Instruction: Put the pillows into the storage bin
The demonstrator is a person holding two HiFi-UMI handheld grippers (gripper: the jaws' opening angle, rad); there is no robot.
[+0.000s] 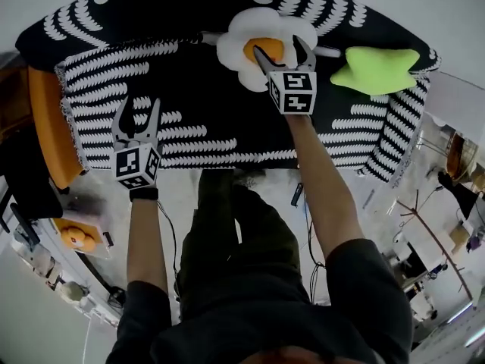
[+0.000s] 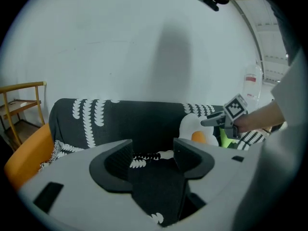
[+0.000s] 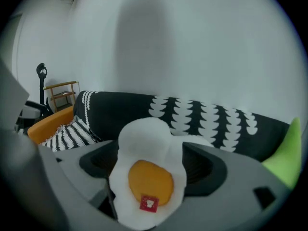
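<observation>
A long sofa (image 1: 189,127) is covered with a black woven cloth that has rows of white scallop marks. A smooth orange cushion (image 1: 45,120) lies at its left end. A soft plush pillow shaped like a fried egg (image 1: 241,48), white with an orange yolk, leans on the backrest. A lime-green plush star pillow (image 1: 375,70) lies beside it. The right gripper (image 1: 279,45) has its jaws spread on both sides of the egg pillow, not squeezing it. The left gripper (image 1: 141,103) hangs over the seat with jaws apart and empty.

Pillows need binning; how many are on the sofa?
2: egg pillow against the sofa back, at the right gripper; green star pillow to its right. Others may be hidden.
</observation>
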